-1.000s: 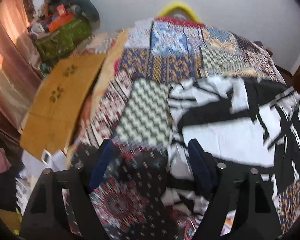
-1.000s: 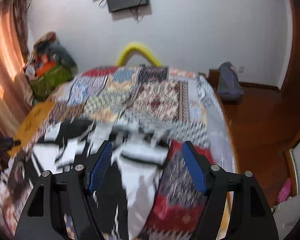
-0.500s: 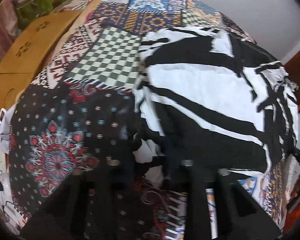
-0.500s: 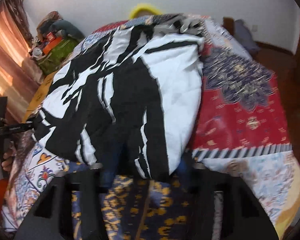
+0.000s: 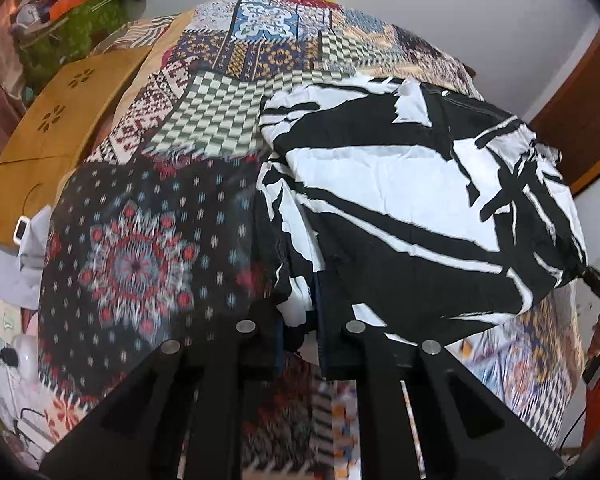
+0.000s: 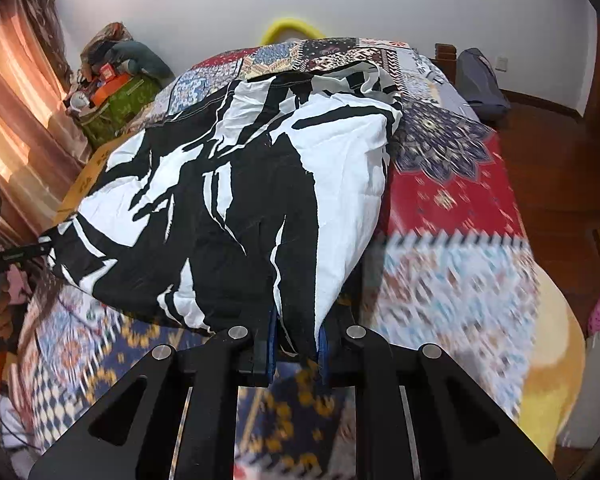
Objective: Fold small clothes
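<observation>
A black-and-white patterned garment point(image 5: 400, 200) is stretched above the patchwork bedspread point(image 5: 140, 240). My left gripper point(image 5: 298, 320) is shut on its near left corner. My right gripper point(image 6: 296, 340) is shut on the other near corner of the garment point(image 6: 240, 200). The near edge is lifted off the bed between both grippers; the far edge still rests on the bed. The right gripper's tip shows at the left wrist view's right edge point(image 5: 596, 280), and the left gripper's tip at the right wrist view's left edge point(image 6: 20, 254).
A tan wooden board point(image 5: 56, 144) lies beside the bed on the left. A green bag with clutter point(image 6: 116, 100) stands in the far left corner. A dark bag point(image 6: 480, 84) sits on the wood floor at right. A yellow hoop point(image 6: 292, 28) stands behind the bed.
Both grippers were open above the bed a second ago. They have since shut on the garment's near corners and lifted that edge off the bedspread.
</observation>
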Demonstrator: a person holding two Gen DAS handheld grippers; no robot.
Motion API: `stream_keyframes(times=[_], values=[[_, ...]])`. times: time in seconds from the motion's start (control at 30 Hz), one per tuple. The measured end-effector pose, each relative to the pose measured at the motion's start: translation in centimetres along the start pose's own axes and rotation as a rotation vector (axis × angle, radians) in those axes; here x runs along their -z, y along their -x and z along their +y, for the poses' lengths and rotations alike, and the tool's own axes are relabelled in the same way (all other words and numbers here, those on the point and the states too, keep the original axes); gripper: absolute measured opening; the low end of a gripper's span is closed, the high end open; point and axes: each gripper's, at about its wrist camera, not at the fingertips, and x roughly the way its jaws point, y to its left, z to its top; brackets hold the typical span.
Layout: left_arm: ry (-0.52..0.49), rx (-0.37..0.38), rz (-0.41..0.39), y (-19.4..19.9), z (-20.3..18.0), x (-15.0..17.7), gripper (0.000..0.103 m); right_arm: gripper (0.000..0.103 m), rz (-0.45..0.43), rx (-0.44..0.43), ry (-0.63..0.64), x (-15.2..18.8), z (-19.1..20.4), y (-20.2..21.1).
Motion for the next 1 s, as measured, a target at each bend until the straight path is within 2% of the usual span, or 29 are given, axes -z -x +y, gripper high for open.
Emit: stream_keyframes(times=[0.07,0.13,0.27,0.37,0.47,0.63,0.7,0.9,1.0], values=[[-0.017,-0.012,0.015,0.2,-0.1,1.3,0.013,0.014,0.008,0.008,0.004,0.8,-0.3,0.4],[-0.026,-0.029,0.023,0.2,-0.1,2.2,0.021,0.017,0.020,0.030,0.016,1.6,-0.3,0.6],[-0.055,-0.144,-0.006,1.0,0.3,3.4,0.037,0.026,0.009,0.094,0.039,2.1,-0.4,1.3],[-0.054,-0.196,-0.028,1.9,1.4,3.0,0.039,0.031,-0.010,0.149,0.063,1.7,-0.3,2.2],[-0.032,-0.216,-0.055,2.7,2.6,1.6,0.040,0.034,-0.066,0.184,0.094,0.6,0.3,3.6],[0.011,-0.200,-0.110,3.5,3.5,-1.4,0.051,0.049,-0.167,0.150,0.122,-2.3,1.8,5.0],[0.021,-0.183,-0.124,3.4,3.3,-2.6,0.054,0.050,-0.184,0.133,0.149,-3.4,2.7,4.7],[-0.007,-0.180,-0.142,1.1,1.8,-6.0,0.061,0.050,-0.158,0.035,0.250,-7.0,6.9,1.0],[-0.009,-0.166,-0.123,-0.6,1.5,-7.5,0.062,0.050,-0.137,-0.006,0.319,-9.0,9.0,-1.5]])
